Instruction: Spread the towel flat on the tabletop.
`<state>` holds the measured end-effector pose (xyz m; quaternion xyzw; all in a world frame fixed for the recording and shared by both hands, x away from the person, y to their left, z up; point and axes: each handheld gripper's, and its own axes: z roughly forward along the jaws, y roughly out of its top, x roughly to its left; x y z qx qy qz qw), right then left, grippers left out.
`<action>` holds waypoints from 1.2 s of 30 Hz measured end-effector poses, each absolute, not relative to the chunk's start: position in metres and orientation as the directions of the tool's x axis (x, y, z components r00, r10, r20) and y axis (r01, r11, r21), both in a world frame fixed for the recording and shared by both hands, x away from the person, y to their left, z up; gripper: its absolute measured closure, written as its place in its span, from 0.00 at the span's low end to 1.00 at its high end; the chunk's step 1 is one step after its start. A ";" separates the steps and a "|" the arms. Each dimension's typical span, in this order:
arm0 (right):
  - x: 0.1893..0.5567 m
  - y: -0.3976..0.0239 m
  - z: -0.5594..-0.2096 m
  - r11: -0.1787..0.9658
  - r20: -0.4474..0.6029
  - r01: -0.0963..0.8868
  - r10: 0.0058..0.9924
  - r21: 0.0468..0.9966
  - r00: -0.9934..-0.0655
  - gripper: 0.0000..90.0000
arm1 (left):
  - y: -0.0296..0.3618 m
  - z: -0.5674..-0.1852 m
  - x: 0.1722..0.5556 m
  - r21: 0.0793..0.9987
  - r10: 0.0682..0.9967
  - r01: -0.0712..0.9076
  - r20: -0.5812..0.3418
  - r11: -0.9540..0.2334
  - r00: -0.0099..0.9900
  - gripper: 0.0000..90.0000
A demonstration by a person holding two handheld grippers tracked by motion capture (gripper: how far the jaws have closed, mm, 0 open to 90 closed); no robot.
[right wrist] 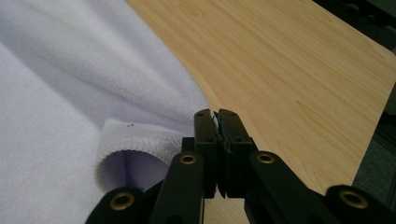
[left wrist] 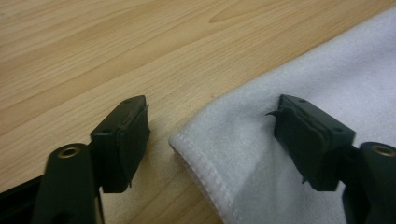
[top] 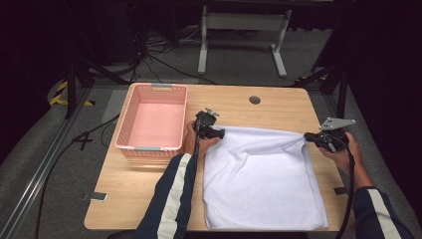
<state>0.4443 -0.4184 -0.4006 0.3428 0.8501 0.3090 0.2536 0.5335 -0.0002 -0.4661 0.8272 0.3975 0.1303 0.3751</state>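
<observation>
While the white towel [top: 261, 177] lies spread over the near half of the wooden table [top: 278, 107], the right gripper [top: 312, 138] is clamped tight on its far right corner — the fabric bunches there. At the far left corner the left gripper [top: 218, 132] stands released, jaws astride the hem. Farther left sits a pink basket [top: 127, 124] — well apart.

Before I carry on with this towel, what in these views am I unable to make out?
- White towel, high view: its near edge is cut off by the frame's bottom.
- Right gripper, right gripper view: the shut jaws hide how much hem they pinch.
- Left gripper, high view: hand and gripper body cover the far left corner; the left gripper view shows it between open jaws.
- Pink basket, high view: the near wall hides part of its floor.
</observation>
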 end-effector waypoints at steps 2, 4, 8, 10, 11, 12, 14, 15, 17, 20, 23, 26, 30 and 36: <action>0.446 -0.418 -0.400 0.568 -0.217 0.421 0.741 0.708 -0.635 0.97 | -0.002 -0.464 0.534 0.720 0.748 0.556 -0.077 -0.416 0.659 0.66; 0.446 -0.418 -0.400 0.565 -0.216 0.418 0.742 0.711 -0.635 0.97 | -0.004 -0.462 0.532 0.729 0.740 0.543 -0.075 -0.417 0.669 0.85; 0.443 -0.418 -0.388 0.509 -0.176 0.377 0.745 0.774 -0.643 0.97 | -0.009 -0.446 0.521 0.774 0.733 0.486 -0.044 -0.405 0.679 0.91; 0.437 -0.419 -0.378 0.489 -0.158 0.351 0.733 0.799 -0.661 0.97 | -0.011 -0.426 0.504 0.816 0.715 0.419 -0.012 -0.397 0.699 0.91; 0.434 -0.420 -0.375 0.483 -0.147 0.336 0.720 0.809 -0.678 0.97 | -0.011 -0.419 0.497 0.826 0.707 0.390 0.015 -0.407 0.707 0.92; 0.430 -0.421 -0.372 0.474 -0.141 0.325 0.714 0.818 -0.686 0.97 | -0.011 -0.413 0.489 0.835 0.695 0.368 0.023 -0.408 0.718 0.92; 0.422 -0.423 -0.367 0.475 -0.136 0.313 0.699 0.823 -0.703 0.97 | -0.007 -0.401 0.475 0.856 0.673 0.320 0.043 -0.407 0.739 0.92; 0.419 -0.424 -0.366 0.471 -0.125 0.309 0.688 0.826 -0.715 0.97 | -0.004 -0.394 0.465 0.866 0.660 0.295 0.053 -0.404 0.749 0.92; 0.409 -0.427 -0.363 0.486 -0.139 0.294 0.674 0.823 -0.725 0.97 | 0.003 -0.384 0.449 0.875 0.626 0.249 0.077 -0.416 0.776 0.92; 0.394 -0.431 -0.361 0.493 -0.129 0.262 0.625 0.829 -0.770 0.97 | 0.014 -0.378 0.431 0.888 0.587 0.217 0.071 -0.405 0.806 0.92; 0.374 -0.431 -0.361 0.514 -0.126 0.227 0.564 0.827 -0.816 0.97 | 0.027 -0.377 0.408 0.894 0.533 0.173 0.084 -0.414 0.842 0.92; 0.348 -0.431 -0.365 0.559 -0.137 0.189 0.489 0.807 -0.861 0.97 | 0.037 -0.383 0.381 0.890 0.475 0.146 0.086 -0.432 0.876 0.92; 0.328 -0.435 -0.368 0.564 -0.115 0.177 0.444 0.807 -0.889 0.97 | 0.050 -0.396 0.345 0.878 0.395 0.129 0.073 -0.461 0.916 0.92; 0.302 -0.440 -0.383 0.603 -0.070 0.178 0.365 0.778 -0.928 0.97 | 0.055 -0.412 0.315 0.824 0.281 0.104 0.069 -0.556 0.957 0.92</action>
